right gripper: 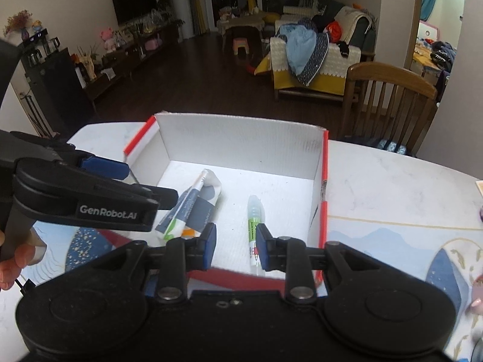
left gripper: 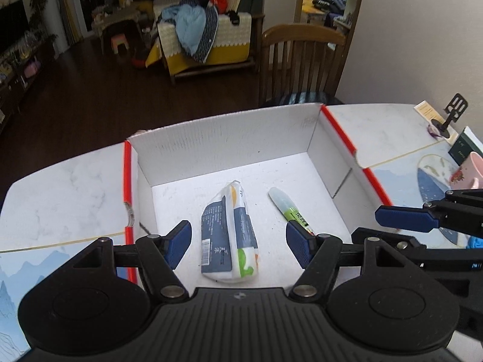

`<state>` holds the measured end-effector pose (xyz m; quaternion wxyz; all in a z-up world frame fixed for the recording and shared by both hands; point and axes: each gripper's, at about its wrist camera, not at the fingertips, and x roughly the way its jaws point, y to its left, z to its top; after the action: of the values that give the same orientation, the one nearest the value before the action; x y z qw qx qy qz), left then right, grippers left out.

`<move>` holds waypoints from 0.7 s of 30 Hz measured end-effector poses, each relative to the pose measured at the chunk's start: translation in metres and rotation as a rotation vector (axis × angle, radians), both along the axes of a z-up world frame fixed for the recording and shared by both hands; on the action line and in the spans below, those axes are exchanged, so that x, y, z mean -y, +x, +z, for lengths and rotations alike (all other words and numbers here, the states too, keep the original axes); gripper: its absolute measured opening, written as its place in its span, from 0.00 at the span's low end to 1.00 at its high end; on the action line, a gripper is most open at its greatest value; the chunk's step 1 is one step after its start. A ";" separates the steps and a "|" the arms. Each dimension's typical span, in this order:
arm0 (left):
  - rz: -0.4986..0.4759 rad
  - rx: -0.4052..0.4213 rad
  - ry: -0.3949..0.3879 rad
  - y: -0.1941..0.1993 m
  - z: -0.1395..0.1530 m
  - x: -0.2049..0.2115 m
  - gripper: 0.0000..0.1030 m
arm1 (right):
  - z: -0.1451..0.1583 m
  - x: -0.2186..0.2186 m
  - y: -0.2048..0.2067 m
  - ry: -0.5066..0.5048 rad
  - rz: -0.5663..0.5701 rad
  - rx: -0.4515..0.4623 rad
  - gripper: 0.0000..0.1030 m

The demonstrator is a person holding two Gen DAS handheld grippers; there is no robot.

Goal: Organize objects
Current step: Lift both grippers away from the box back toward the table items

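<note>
Left wrist view: a tissue pack point(left gripper: 228, 232) lies flat on the floor of an open white box point(left gripper: 223, 141), with a glue pen point(left gripper: 289, 211) just beside it on its right, the 2 apart. The box sits on the marble bench point(left gripper: 69, 187). The left gripper point(left gripper: 238, 244) hangs above the pack, jaws wide apart and empty. The right gripper point(right gripper: 235, 246) hangs over the box's near edge, jaws a little apart, holding nothing; the pen lies below them. A pink mug point(left gripper: 468, 172) stands at the right, a wooden chair point(left gripper: 302, 60) behind the bench.
</note>
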<state>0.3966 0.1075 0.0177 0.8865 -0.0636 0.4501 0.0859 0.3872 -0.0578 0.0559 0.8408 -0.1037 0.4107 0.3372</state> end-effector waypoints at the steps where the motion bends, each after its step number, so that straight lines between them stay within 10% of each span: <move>1: -0.002 0.007 0.001 -0.005 0.003 0.001 0.66 | 0.003 0.002 -0.003 0.006 -0.002 0.003 0.28; 21: -0.057 0.132 0.019 -0.113 0.046 0.031 0.66 | 0.043 0.034 -0.081 0.098 -0.009 0.101 0.47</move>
<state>0.2835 0.0764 0.0636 0.9169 -0.0479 0.3917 0.0603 0.3057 -0.0916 0.0990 0.8662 -0.0773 0.3510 0.3473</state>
